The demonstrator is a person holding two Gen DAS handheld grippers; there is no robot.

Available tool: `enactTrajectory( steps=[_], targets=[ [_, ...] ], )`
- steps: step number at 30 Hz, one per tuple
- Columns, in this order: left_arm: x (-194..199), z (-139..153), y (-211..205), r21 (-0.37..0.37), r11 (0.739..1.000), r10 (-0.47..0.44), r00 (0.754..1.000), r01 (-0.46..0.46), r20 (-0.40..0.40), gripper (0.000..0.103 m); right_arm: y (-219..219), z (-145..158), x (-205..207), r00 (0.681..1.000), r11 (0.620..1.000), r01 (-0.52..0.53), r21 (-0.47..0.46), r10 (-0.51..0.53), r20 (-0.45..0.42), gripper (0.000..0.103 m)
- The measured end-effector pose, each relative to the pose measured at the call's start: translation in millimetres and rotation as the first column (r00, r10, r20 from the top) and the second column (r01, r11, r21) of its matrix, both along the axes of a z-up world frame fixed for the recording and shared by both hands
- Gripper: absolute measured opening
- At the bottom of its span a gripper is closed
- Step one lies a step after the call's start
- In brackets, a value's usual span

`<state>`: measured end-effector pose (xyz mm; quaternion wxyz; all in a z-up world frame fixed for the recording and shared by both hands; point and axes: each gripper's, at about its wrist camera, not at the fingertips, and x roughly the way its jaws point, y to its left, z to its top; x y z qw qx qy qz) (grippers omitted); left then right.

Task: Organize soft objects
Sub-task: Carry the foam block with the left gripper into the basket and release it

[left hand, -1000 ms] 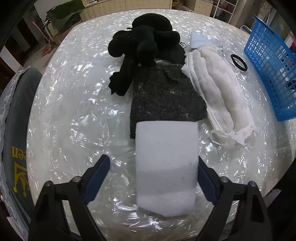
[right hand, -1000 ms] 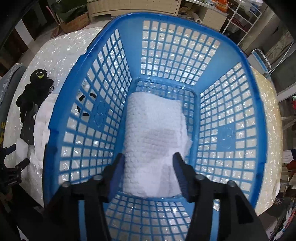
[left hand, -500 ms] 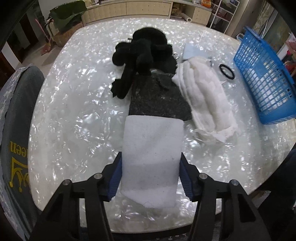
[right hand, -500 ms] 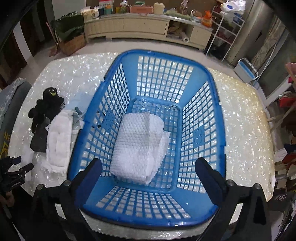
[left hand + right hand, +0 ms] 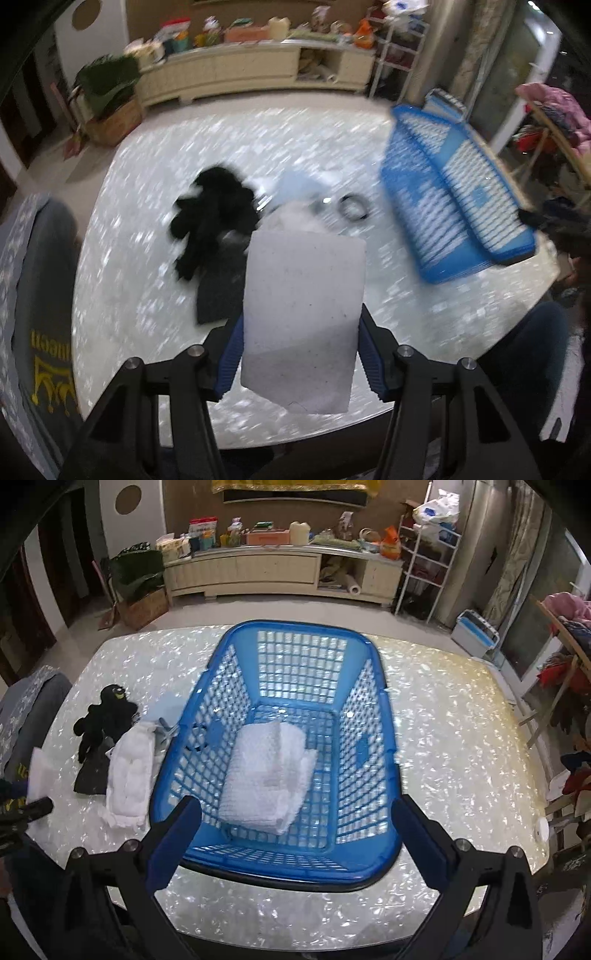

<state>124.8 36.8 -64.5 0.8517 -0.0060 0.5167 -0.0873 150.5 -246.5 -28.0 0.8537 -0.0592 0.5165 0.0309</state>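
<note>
The left gripper (image 5: pixel 300 356) is clamped on a white foam pad (image 5: pixel 301 314), held clear above the pearly table (image 5: pixel 140 229), so the step in hand looks like carrying it over to the blue basket (image 5: pixel 364 864), where a folded white towel (image 5: pixel 267 775) already lies. The right gripper (image 5: pixel 295 843) hangs with its fingers spread wide and holding nothing just in front of that basket; the next move calls for a swing rightward and a release over the rim. On the grey cloth (image 5: pixel 40 295) at the left there is yellow lettering, too cut off to read.
</note>
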Motion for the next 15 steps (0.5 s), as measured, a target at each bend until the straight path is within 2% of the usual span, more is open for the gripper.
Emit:
enactTrajectory(
  steps=[4, 9, 15],
  targets=[
    [12.3, 27.0, -37.3, -0.011, 0.998, -0.062, 0.997, 0.062, 0.048, 0.054, -7.6, -0.9, -0.7, 1.000, 0.999, 0.005, 0.039, -0.004, -0.002, 0.103],
    [34.5, 47.3, -80.4, -0.015, 0.992, -0.124, 0.988, 0.125, 0.088, 0.054, -17.7, 4.3, -4.1, 0.998, 0.997, 0.022, 0.075, -0.026, 0.052, 0.103],
    [59.5, 49.4, -129.5, 0.002, 0.974, -0.228, 0.969, 0.229, 0.101, 0.054, -31.7, 3.4, -1.7, 0.995, 0.993, 0.043, 0.106, -0.053, 0.091, 0.103]
  ],
)
